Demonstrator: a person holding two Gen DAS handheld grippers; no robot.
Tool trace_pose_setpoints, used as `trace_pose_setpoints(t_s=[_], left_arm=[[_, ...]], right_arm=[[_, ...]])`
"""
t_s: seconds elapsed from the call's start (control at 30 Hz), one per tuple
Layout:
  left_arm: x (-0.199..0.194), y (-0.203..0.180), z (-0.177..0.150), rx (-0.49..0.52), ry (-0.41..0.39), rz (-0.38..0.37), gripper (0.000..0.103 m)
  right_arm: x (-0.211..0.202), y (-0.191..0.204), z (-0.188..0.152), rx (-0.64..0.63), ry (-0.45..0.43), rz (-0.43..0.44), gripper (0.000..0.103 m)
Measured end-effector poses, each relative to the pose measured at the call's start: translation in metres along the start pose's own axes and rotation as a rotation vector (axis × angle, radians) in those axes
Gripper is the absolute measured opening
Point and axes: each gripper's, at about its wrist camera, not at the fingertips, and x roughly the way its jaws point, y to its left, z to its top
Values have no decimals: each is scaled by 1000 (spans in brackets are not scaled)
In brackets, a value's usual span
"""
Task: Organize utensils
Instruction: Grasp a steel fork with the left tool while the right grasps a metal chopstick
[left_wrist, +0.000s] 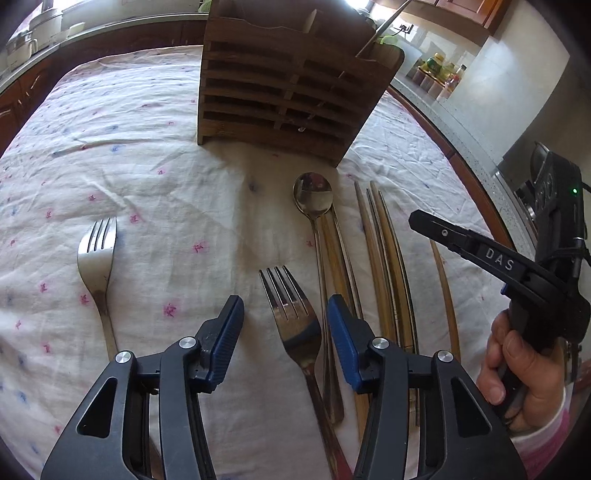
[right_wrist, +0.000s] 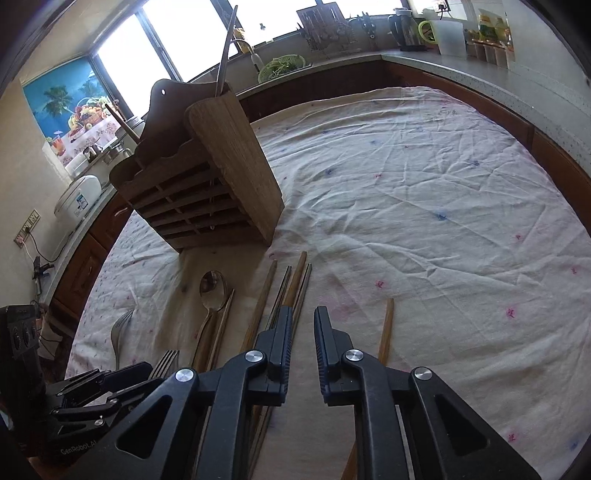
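Our left tongs (left_wrist: 284, 332) stand part open astride a fork (left_wrist: 295, 332) on the bench's cloth (left_wrist: 147, 184); our right tongs (right_wrist: 301, 347) hang narrowly parted, empty, above the chopsticks (right_wrist: 291, 291) before the wooden holder (left_wrist: 291, 81).

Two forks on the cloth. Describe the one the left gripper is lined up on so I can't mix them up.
Start at the wooden holder on the tablecloth. In front of it lies a spoon; the fork lies right beside the spoon's handle, between the left gripper's blue pads. The other fork lies alone, far left.
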Motion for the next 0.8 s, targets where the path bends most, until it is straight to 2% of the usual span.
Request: trace_pose_setpoints(t_s=[0.1, 0.23, 0.47, 0.7, 0.8], left_arm=[[1, -1, 1, 15, 6, 7, 44], [3, -2, 2, 46, 12, 19, 38], [9, -8, 7, 81, 8, 32, 33], [11, -6, 8, 79, -3, 17, 26], [7, -3, 7, 69, -3, 3, 21]], right_arm=[[10, 4, 4, -13, 18, -1, 11], [28, 11, 8, -47, 62, -46, 6], [38, 14, 17, -75, 69, -79, 6], [41, 11, 20, -63, 63, -56, 5], [34, 8, 18, -29, 51, -19, 4]])
